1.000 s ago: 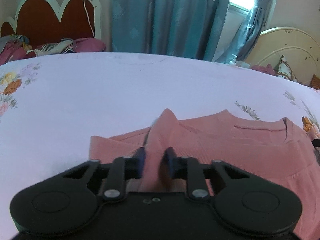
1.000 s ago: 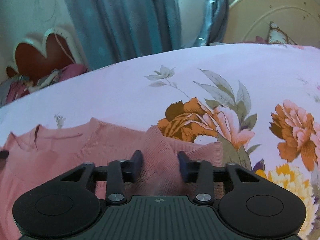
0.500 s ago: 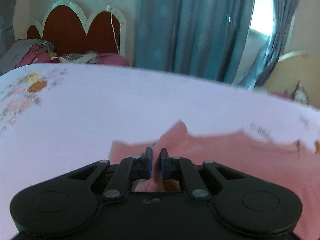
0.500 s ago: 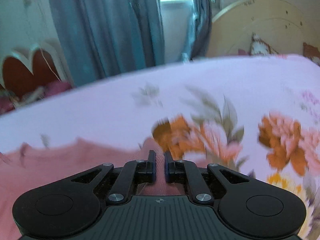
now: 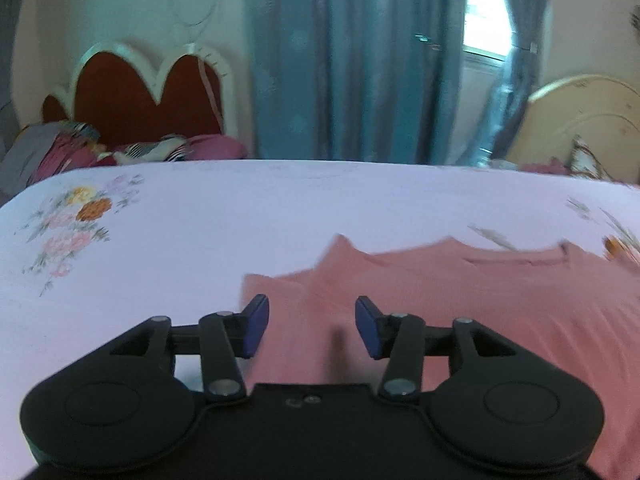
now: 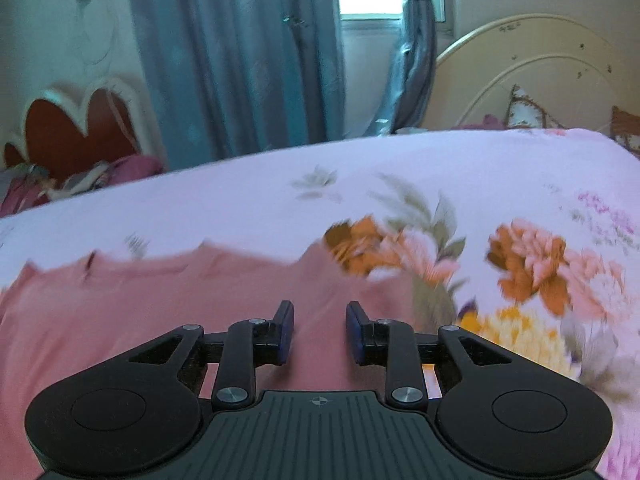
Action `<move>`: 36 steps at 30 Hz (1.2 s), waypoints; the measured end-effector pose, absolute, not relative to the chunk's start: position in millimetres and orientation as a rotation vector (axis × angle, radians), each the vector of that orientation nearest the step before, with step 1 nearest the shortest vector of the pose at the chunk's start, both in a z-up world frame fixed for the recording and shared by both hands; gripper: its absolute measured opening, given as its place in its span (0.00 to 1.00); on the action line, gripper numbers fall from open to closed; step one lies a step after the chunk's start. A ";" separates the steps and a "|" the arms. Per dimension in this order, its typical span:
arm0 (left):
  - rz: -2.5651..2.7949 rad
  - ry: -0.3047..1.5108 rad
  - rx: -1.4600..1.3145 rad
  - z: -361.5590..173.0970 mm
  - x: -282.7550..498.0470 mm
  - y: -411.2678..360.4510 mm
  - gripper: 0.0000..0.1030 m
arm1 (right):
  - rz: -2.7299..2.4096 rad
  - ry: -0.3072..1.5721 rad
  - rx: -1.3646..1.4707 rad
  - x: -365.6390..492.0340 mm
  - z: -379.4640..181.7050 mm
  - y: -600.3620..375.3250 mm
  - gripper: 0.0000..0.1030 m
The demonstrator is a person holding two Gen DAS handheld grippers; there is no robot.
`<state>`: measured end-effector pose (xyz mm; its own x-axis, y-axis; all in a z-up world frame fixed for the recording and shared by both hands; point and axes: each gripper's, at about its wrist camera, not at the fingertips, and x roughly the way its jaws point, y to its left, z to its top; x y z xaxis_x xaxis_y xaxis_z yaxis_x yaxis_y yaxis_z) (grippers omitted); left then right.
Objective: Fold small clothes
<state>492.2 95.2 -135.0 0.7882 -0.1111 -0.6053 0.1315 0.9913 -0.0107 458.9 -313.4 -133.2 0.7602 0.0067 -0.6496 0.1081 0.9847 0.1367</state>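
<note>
A pink knit garment lies spread on the floral bed sheet. Its left end has a raised fold peak. My left gripper is open above that left end, with the cloth lying between and below the blue pads, not held. In the right wrist view the same garment fills the lower left. My right gripper is open above its right end, close to the edge by the orange flower print.
The bed sheet stretches far ahead and to both sides. A red heart-shaped headboard with piled bedding stands at back left. Blue curtains hang behind. A cream headboard with a cushion is at back right.
Both grippers were shut on the garment's ends half a second ago and have now opened, letting the cloth go. Both views have drawn back slightly.
</note>
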 end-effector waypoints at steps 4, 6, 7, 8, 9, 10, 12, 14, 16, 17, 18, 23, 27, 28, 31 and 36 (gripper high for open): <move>-0.188 0.663 0.063 -142.0 468.9 78.0 0.46 | -0.061 0.726 0.156 436.3 -140.4 -300.3 0.28; -0.194 0.681 0.078 -148.9 459.2 73.9 0.47 | -0.053 0.750 0.171 425.0 -144.8 -298.1 0.28; -0.191 0.690 0.085 -152.5 455.4 73.4 0.47 | -0.052 0.766 0.150 420.1 -147.7 -295.5 0.28; -0.188 0.699 0.095 -156.4 452.3 74.1 0.47 | -0.056 0.785 0.102 415.6 -151.5 -290.8 0.28; -0.180 0.712 0.109 -160.8 450.3 75.0 0.47 | -0.062 0.814 0.037 412.2 -157.0 -285.7 0.28; -0.164 0.731 0.125 -165.6 450.0 77.1 0.47 | -0.065 0.832 -0.015 409.1 -162.0 -283.2 0.28; -0.142 0.749 0.130 -175.0 448.9 86.2 0.49 | -0.085 0.823 -0.117 398.0 -165.7 -281.5 0.28; -0.129 0.747 0.123 -175.1 445.8 93.0 0.49 | -0.106 0.823 -0.133 388.9 -166.8 -287.4 0.28; -0.122 0.754 0.119 -173.6 440.3 97.3 0.49 | -0.120 0.832 -0.133 384.9 -166.3 -289.2 0.28; -0.120 0.755 0.119 -172.8 436.3 98.5 0.49 | -0.125 0.842 -0.132 385.4 -163.7 -287.1 0.28; -0.118 0.756 0.120 -171.9 432.5 99.5 0.48 | -0.126 0.843 -0.116 384.4 -159.4 -284.4 0.28; -0.129 0.725 0.089 -157.9 417.7 95.2 0.46 | -0.020 0.795 -0.023 377.0 -139.3 -258.2 0.28; -0.158 0.735 0.114 -162.0 411.5 85.6 0.47 | -0.007 0.867 -0.102 375.6 -158.1 -240.2 0.28; -0.154 0.756 0.126 -167.9 409.5 86.2 0.49 | -0.005 0.867 -0.123 372.0 -161.3 -240.7 0.28; -0.153 0.760 0.154 -177.2 398.5 93.3 0.50 | -0.015 0.892 -0.155 364.1 -163.1 -248.6 0.28; -0.139 0.791 0.107 -174.3 391.8 101.7 0.50 | -0.038 0.922 -0.135 352.1 -162.1 -257.4 0.28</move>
